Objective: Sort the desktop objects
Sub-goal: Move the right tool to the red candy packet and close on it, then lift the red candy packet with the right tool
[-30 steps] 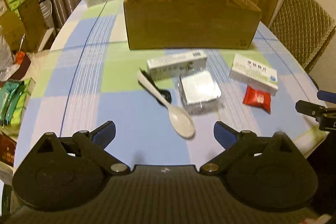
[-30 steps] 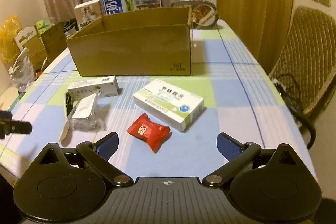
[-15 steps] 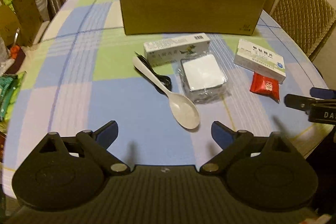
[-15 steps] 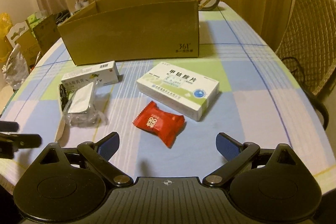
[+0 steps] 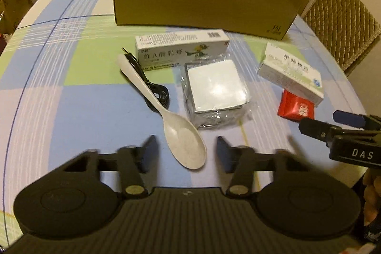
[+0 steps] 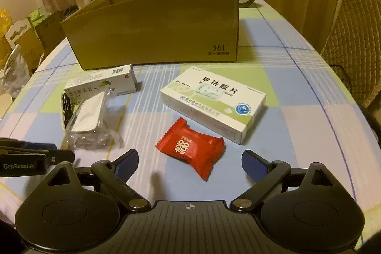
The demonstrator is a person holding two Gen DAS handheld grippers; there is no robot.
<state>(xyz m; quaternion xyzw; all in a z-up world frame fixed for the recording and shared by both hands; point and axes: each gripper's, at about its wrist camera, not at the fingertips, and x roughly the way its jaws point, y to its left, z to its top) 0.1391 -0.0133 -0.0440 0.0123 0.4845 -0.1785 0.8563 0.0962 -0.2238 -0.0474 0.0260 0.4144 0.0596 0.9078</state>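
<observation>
Beside left claw [image 5: 185, 151]: spoon [image 5: 166, 111] (hidden rightward)

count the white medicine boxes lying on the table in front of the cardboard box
2: the long box behind the spoon, and the wider box just behind the red candy. More may be hidden inside the cardboard box.

Dim, warm indoor light, perhaps from overhead, tints both views yellowish. Glare whitens the plastic-wrapped pack [image 5: 215, 85] ahead of the left gripper [image 5: 185, 152], whose 2 closing fingers [image 5: 148, 146] are motion-blurred. Soft shadows lie beneath the right gripper [image 6: 189, 162]. Fisheye distortion bends the table edge [image 6: 343, 97]; corners vignette black.
</observation>
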